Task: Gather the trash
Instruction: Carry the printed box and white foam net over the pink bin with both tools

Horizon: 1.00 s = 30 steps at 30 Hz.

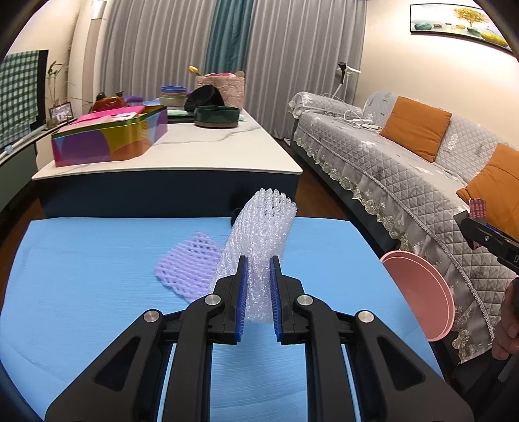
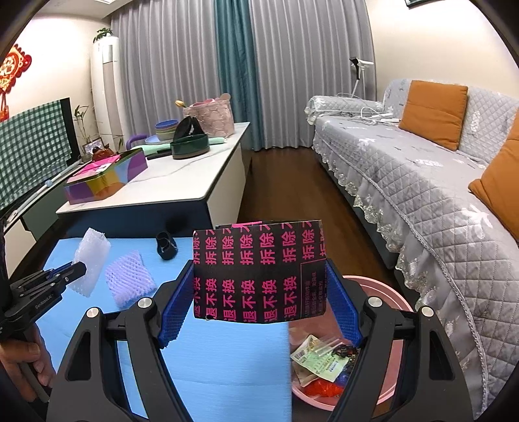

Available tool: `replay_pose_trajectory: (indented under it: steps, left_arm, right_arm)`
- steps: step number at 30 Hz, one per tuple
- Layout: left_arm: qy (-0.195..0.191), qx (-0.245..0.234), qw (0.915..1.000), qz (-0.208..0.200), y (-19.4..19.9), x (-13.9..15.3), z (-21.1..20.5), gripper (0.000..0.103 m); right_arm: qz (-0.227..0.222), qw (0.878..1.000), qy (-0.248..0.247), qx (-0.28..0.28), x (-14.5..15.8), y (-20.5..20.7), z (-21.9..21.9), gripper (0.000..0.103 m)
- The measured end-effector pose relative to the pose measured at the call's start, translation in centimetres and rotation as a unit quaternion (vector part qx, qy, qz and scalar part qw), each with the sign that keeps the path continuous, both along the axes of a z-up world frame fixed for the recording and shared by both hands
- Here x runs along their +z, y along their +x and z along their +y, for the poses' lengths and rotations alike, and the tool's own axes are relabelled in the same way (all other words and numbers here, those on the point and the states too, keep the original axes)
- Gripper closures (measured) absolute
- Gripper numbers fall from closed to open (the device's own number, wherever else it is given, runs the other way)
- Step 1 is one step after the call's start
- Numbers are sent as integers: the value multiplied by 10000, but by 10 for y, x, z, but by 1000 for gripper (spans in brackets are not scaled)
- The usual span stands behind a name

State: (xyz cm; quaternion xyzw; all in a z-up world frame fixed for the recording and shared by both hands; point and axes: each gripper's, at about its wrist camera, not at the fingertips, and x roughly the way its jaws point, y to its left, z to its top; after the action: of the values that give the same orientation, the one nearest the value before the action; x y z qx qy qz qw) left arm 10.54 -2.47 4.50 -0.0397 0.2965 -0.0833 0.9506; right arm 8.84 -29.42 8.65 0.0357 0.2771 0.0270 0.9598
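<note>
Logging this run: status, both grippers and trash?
Left gripper shut on white foam net. Right gripper shut on black-pink card, near pink bin. Purple foam net on mat.

Pink basin (image 1: 421, 292) mostly behind table edge; its litter (image 2: 319, 360) partly behind the right claw (image 2: 259, 292).

Home living room. Long sofa (image 2: 421, 181) with grey quilted lace-trimmed cover and orange cushions (image 2: 433, 112), floor-length grey and teal curtains (image 2: 227, 65), wood floor (image 2: 285, 181). Marble-top coffee table (image 2: 168, 181) cluttered with bowls (image 2: 166, 129) and a colourful tin (image 2: 103, 178). Standing air conditioner (image 2: 105, 84), red knot wall ornament (image 2: 13, 69), framed picture (image 1: 454, 19).
</note>
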Motion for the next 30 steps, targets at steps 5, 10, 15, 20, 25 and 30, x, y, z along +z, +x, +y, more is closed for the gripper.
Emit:
replay_pose_trajectory:
  steps: [5,10,15,20,25,30]
  left_arm:
    - [-7,-102,9999,4,2,0,-11,90]
    - [-27,-186,9998,3,3,-1,-20,90]
    - [-39,-298,9995,3,3,-1,-32,90]
    - [-74,-419,9991,38,3,-4,-43,90]
    - [-156,-548,9983,128,7,-7,-57,90]
    - [-165,-707,9973,135,11,-6,-71,90]
  right_arm:
    - [9,10000,1,-97,-1,-3,-10,28]
    - [19,9998,33,-215,-2,-5,-23,28]
    - [8,9995,33,-322,-1,-7,-35,28]
    - [-10,9990,48,-434,0,-9,-47,28]
    - [1,9984,51,-559,-2,-8,-59,28]
    - [24,9975,90,-696,-4,-7,-73,28]
